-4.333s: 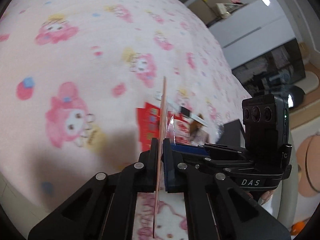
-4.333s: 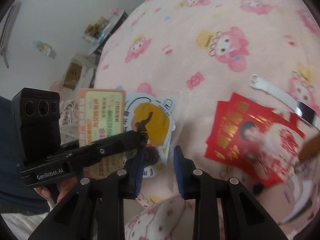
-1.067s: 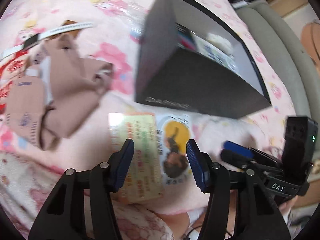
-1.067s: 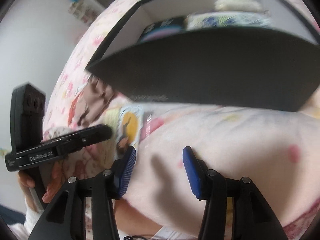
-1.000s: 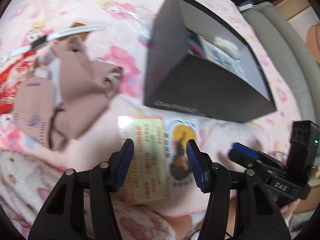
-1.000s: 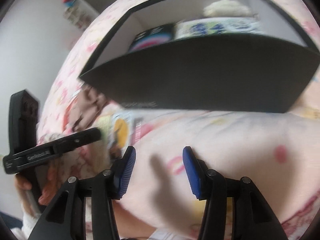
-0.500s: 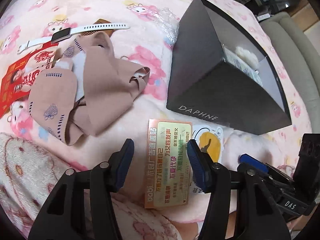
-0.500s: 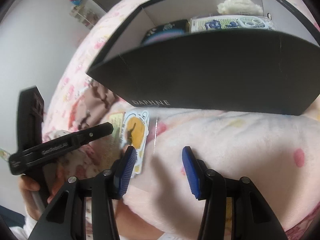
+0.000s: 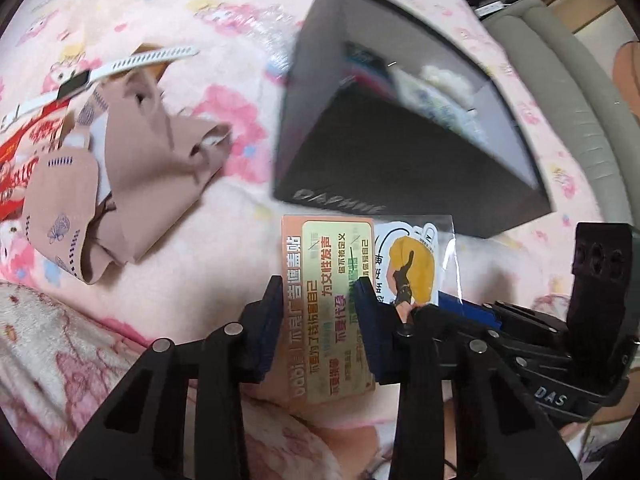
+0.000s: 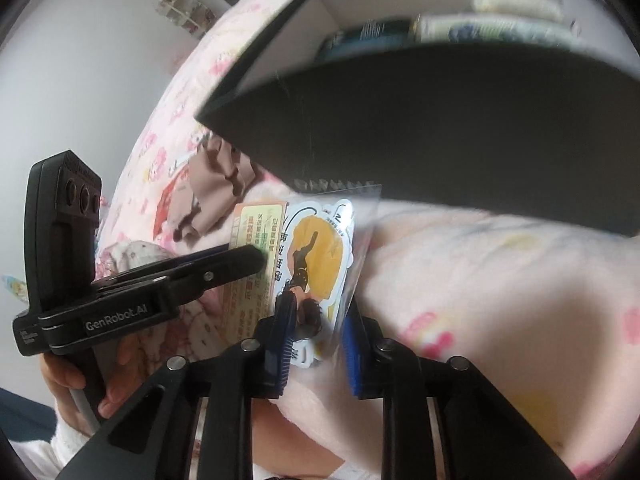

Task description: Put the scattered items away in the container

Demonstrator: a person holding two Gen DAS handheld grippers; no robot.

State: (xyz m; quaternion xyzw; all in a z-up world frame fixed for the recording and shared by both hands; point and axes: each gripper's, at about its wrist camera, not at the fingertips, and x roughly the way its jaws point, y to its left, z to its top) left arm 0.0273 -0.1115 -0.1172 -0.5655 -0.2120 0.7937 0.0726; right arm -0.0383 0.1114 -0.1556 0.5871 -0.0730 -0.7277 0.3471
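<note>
Left wrist view showed the left gripper [image 9: 316,312] spread open astride the orange card [image 9: 332,304], which lay just before the black box [image 9: 400,160]; beside it, the right gripper [image 10: 316,336] gaped around the bagged sticker [image 10: 320,256].

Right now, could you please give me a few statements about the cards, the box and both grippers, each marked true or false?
1. The left gripper is open, its fingers either side of the orange card. True.
2. The black box is empty. False: several items already lie inside it, though blur hides what they are.
3. The sleeved yellow sticker lies beside the orange card, in front of the box. True.
4. The right gripper is shut on the white watch. False: it is open over the sticker, and the white watch lies far off on the pink blanket.
5. The beige cloth is inside the box. False: it lies on the blanket, outside the box.
</note>
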